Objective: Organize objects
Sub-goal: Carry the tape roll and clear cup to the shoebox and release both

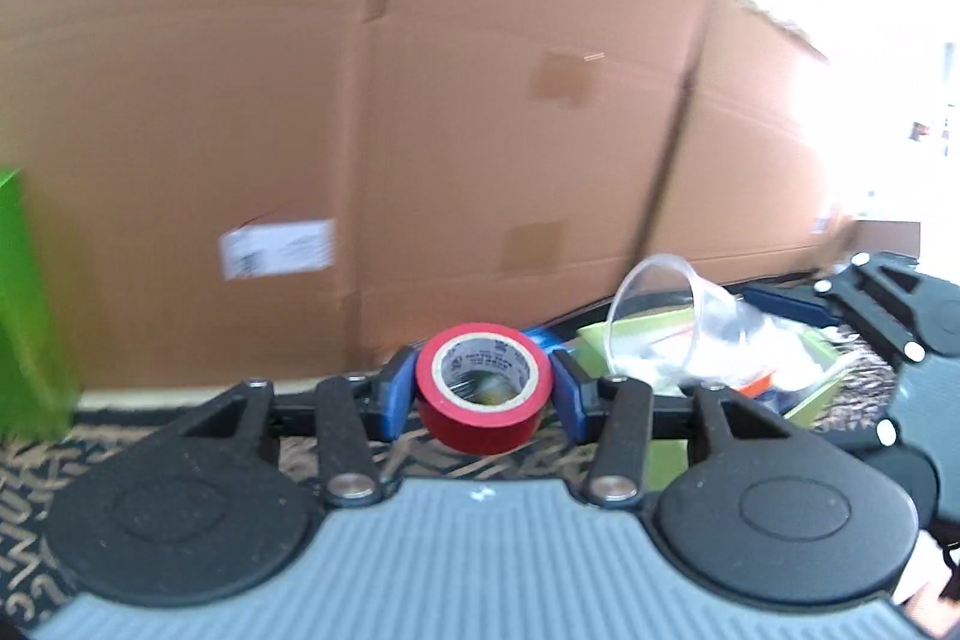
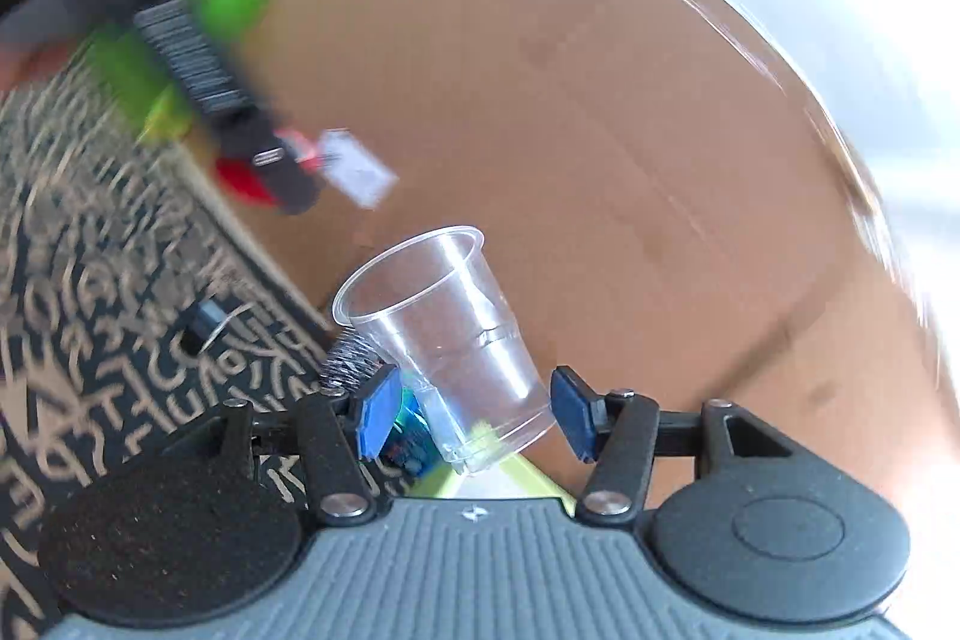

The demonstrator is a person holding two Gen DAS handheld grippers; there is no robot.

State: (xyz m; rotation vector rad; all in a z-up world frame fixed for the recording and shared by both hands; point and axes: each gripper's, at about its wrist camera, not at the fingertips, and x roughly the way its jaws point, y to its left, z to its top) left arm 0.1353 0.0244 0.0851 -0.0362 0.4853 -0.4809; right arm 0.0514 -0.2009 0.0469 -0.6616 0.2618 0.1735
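Note:
My left gripper (image 1: pixel 483 394) is shut on a red tape roll (image 1: pixel 483 388), held above the patterned rug. It also shows blurred in the right wrist view (image 2: pixel 243 178). My right gripper (image 2: pixel 474 412) has a clear plastic cup (image 2: pixel 444 334) between its blue pads (image 2: pixel 378 415), tilted with its mouth up and left; the pads stand close to the cup's base. In the left wrist view the cup (image 1: pixel 660 322) hangs over a light green tray (image 1: pixel 822 394), with the right gripper's body (image 1: pixel 900 316) at the far right.
A large cardboard box wall (image 1: pixel 420 100) stands close behind. A green box (image 1: pixel 24 304) is at the left. The tray holds clear plastic and small items. A small dark object (image 2: pixel 207 325) lies on the black patterned rug (image 2: pixel 90 280).

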